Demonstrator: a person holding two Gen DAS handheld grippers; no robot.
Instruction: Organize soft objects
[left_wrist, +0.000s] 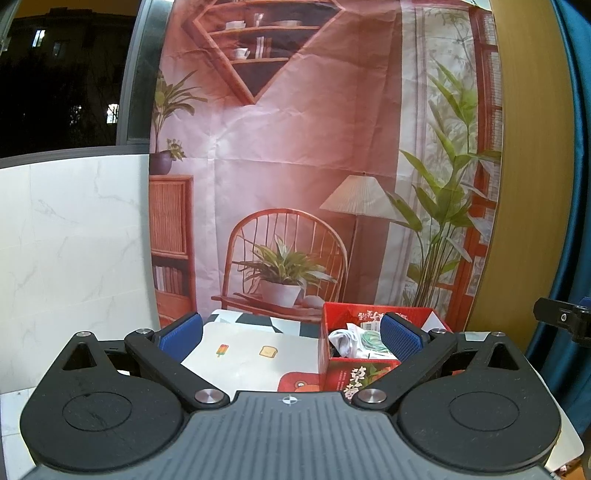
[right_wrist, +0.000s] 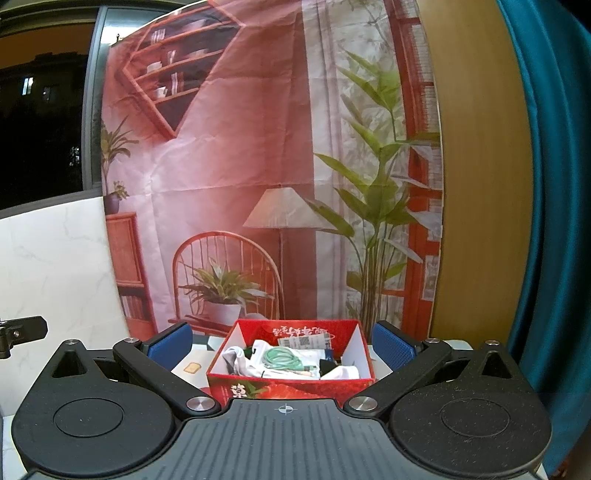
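A red cardboard box (right_wrist: 288, 387) with printed strawberries stands on the table ahead of both grippers; it also shows in the left wrist view (left_wrist: 354, 373). Inside lie white cloth (right_wrist: 243, 362), a coiled green cable (right_wrist: 284, 358) and other small items. My right gripper (right_wrist: 282, 345) is open and empty, its blue pads (right_wrist: 391, 347) wide on either side of the box. My left gripper (left_wrist: 291, 336) is open and empty, left of the box, above a white mat (left_wrist: 251, 354).
The white mat carries small food pictures and a red patch (left_wrist: 299, 384). A printed room-scene backdrop (left_wrist: 295, 147) hangs behind the table. A white marble wall (left_wrist: 74, 258) is at left, a blue curtain (right_wrist: 546, 221) at right.
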